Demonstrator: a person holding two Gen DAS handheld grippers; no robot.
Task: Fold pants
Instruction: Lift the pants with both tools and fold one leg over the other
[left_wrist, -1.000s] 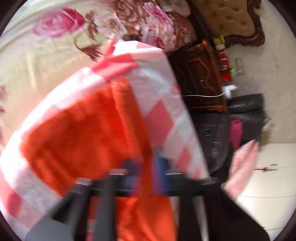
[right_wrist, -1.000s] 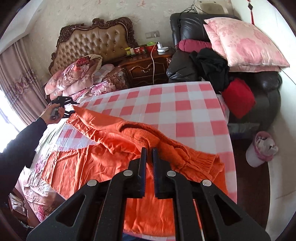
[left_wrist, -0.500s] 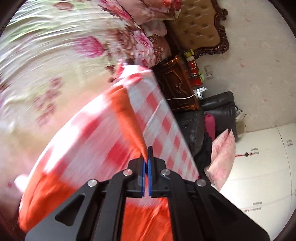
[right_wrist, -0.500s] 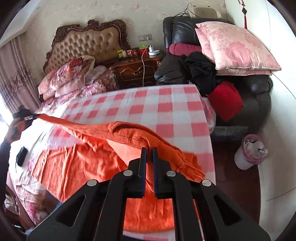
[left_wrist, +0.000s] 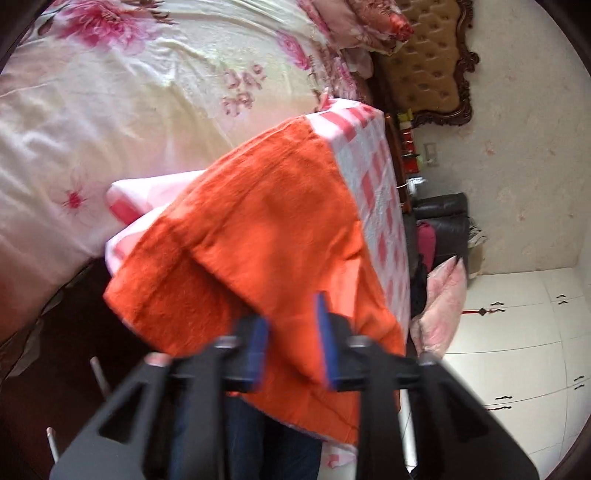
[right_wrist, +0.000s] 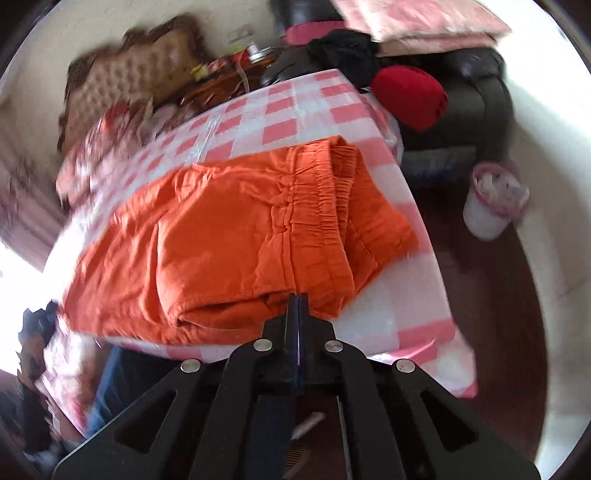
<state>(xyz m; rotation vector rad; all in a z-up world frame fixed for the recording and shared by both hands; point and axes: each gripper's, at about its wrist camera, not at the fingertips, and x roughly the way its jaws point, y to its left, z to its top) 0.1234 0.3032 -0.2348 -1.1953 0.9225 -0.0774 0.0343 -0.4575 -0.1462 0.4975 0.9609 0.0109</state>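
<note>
The orange pants (right_wrist: 236, 236) lie folded over on the pink-and-white checked table (right_wrist: 295, 107), waistband toward the right. In the left wrist view the pants (left_wrist: 266, 236) fill the middle, with the leg ends hanging over the table's near edge. My left gripper (left_wrist: 291, 336) is open, its blue pads apart on either side of a fold of the cloth. My right gripper (right_wrist: 297, 306) is shut at the near edge of the pants, beside the waistband; whether it pinches cloth I cannot tell.
A floral bed (left_wrist: 122, 92) lies beside the table. A black sofa (right_wrist: 476, 85) with a red cushion (right_wrist: 410, 96) and pink pillow stands behind. A white bin (right_wrist: 491, 203) sits on the dark floor at the right. A wooden nightstand (left_wrist: 402, 155) is by the headboard.
The pants were held up stretched between both grippers; now they lie folded on the table. My left gripper has opened and let go. Both views have swung down.
</note>
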